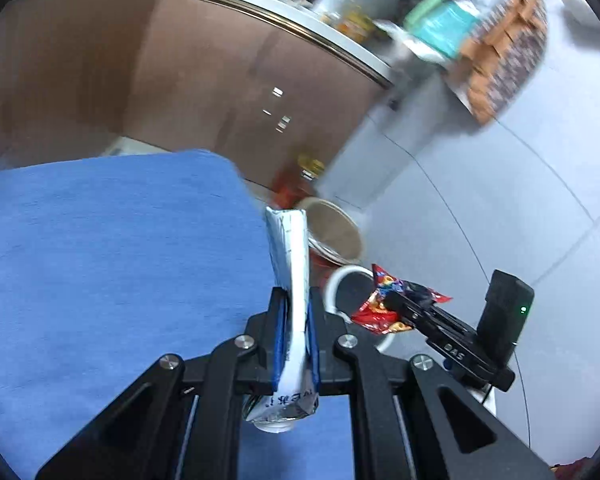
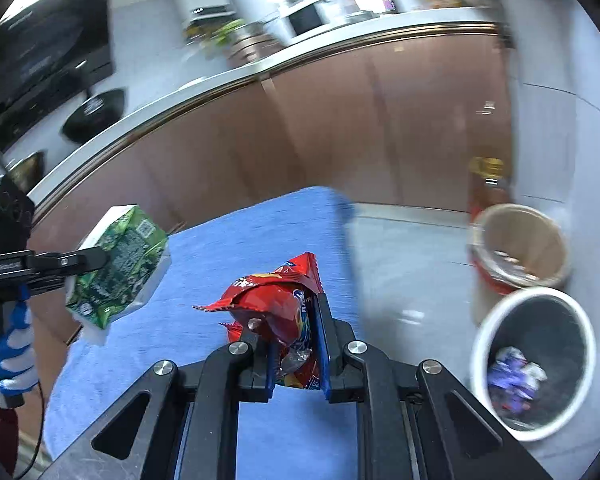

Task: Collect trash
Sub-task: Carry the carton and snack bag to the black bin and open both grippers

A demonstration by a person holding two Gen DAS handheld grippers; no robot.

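Note:
My left gripper is shut on a flattened green and white drink carton, held edge-on above the blue cloth. The carton's green face and the left gripper show at the left of the right wrist view. My right gripper is shut on a crumpled red snack wrapper, also seen in the left wrist view held by the right gripper over the white bin rim. The white trash bin with a black liner stands on the floor at lower right, with crumpled trash inside.
A tan paper cup-like tub with red base stands just behind the bin, and an amber bottle behind that. A brown counter front runs across the back. The bin's rim and the tub lie off the cloth's right edge.

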